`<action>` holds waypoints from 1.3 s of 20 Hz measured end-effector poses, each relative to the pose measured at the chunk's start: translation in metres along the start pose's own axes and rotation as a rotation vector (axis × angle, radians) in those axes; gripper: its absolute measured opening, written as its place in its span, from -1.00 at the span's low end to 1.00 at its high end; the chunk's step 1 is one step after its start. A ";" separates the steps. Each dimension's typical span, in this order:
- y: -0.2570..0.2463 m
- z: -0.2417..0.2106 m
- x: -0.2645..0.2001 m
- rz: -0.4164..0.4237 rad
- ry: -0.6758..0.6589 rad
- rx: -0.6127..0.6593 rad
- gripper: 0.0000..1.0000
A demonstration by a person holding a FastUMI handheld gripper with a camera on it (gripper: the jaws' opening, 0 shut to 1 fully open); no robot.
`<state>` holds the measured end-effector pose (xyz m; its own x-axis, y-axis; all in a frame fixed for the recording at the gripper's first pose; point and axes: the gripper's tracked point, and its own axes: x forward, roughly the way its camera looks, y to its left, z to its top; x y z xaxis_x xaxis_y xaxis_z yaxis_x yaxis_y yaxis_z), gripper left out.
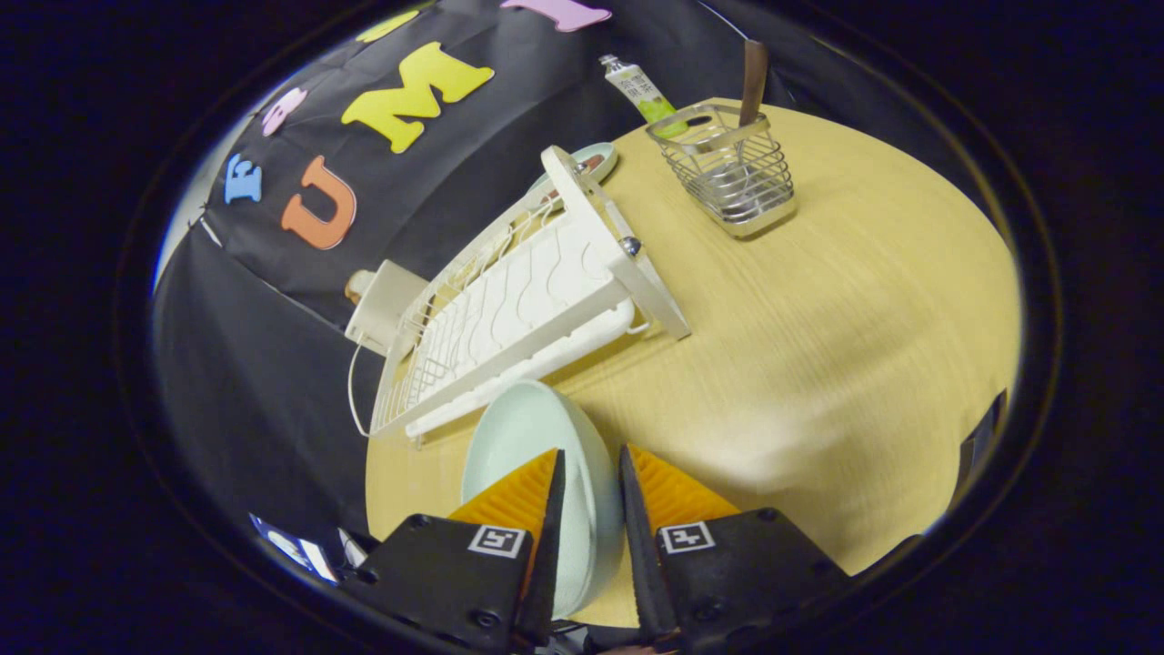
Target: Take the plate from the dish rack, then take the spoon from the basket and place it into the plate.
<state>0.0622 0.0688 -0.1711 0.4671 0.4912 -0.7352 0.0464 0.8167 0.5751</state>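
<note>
A pale mint plate (pixel 520 438) stands on edge between my fingers, just off the near end of the white dish rack (pixel 518 309). My gripper (pixel 591 455) is shut on the plate's rim, one finger on each face. Whether the plate touches the wooden table (pixel 818 346) I cannot tell. Beyond the rack, a wire basket (pixel 727 168) stands on the table, and the brown handle of the spoon (pixel 753 77) sticks up out of it. The spoon's bowl is hidden inside the basket.
A second pale dish (pixel 587 164) sits at the rack's far end. A small bottle (pixel 637 86) lies behind the basket. A white box (pixel 382 305) with a cable is beside the rack, near the table's edge. Bare tabletop stretches beyond my fingers toward the basket.
</note>
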 end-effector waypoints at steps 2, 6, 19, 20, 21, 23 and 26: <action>-0.002 0.004 -0.002 -0.004 -0.024 -0.017 -0.19; -0.005 0.025 -0.033 -0.075 -0.195 -0.200 -0.04; -0.030 0.097 -0.160 -0.255 -0.803 -0.544 1.00; -0.038 0.103 -0.161 -0.274 -0.829 -0.565 1.00; -0.044 0.110 -0.163 -0.285 -0.850 -0.583 1.00; -0.053 0.126 -0.161 -0.283 -0.874 -0.580 1.00; -0.071 0.155 -0.147 -0.268 -0.861 -0.558 1.00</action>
<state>0.1268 -0.1084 -0.0478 0.9800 0.0728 -0.1854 -0.0694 0.9973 0.0248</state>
